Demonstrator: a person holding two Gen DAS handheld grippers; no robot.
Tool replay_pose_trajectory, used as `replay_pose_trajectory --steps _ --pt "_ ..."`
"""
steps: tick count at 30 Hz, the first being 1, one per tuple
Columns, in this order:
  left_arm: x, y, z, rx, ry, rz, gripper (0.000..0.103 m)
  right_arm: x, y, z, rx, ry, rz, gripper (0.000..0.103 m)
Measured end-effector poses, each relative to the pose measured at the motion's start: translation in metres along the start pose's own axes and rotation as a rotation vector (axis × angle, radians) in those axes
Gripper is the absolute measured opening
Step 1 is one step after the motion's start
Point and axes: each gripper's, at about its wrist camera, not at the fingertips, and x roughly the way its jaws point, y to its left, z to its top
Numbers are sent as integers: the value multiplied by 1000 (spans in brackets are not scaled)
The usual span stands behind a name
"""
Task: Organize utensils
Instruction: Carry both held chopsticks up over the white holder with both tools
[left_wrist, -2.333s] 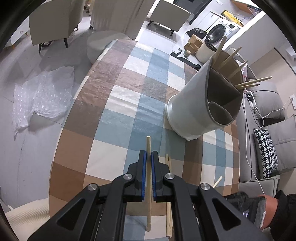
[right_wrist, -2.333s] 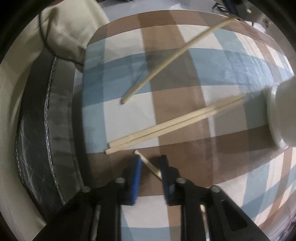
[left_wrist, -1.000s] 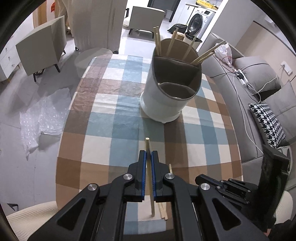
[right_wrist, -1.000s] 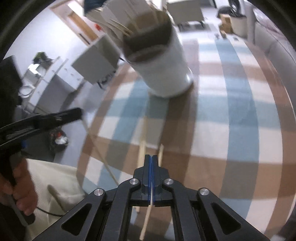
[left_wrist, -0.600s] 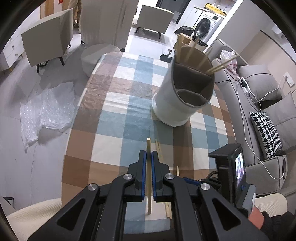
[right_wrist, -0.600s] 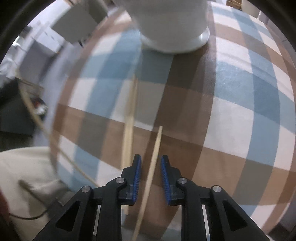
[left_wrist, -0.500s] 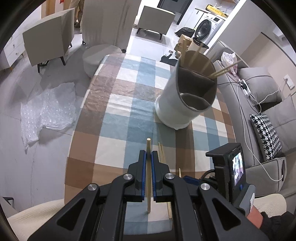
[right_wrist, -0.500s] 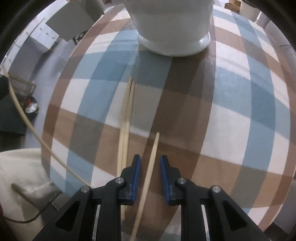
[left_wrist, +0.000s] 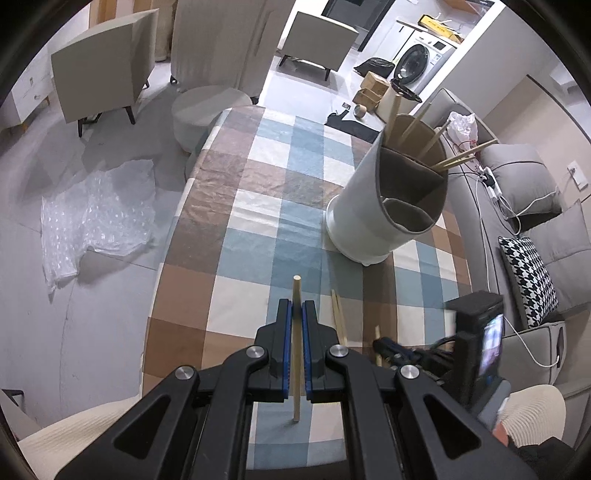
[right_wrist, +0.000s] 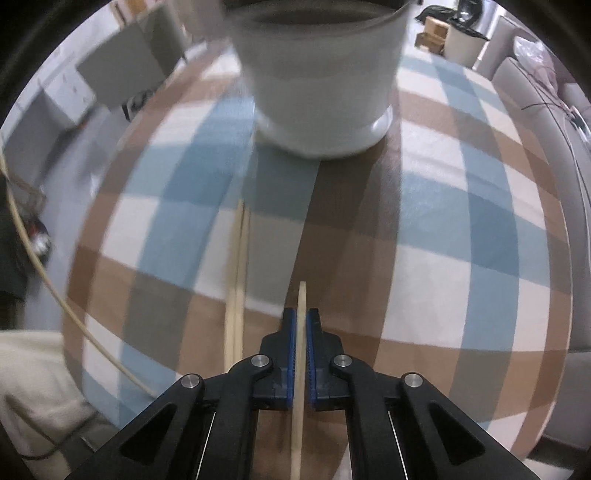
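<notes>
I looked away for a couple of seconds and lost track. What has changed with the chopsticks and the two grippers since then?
The right hand-held gripper opened over a single chopstick lying on the tablecloth, and its jaws have just closed on it. The left hand-held gripper stays shut on its own chopstick. The pair of chopsticks still lies loose, and the holder is unmoved.
</notes>
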Motion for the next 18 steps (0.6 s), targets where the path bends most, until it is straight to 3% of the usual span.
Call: replay_pose_trajectory --steps 6,9,18 --pt "0 -16 -2 25 -5 -13 1 -55 -34 -8 138 -195 150 5" --pt "-1 -26 -6 52 -11 -8 1 -78 -47 -17 150 -292 181 5" --pt "-10 -63 -21 144 -29 1 1 -117 -64 -45 241 -442 254 5"
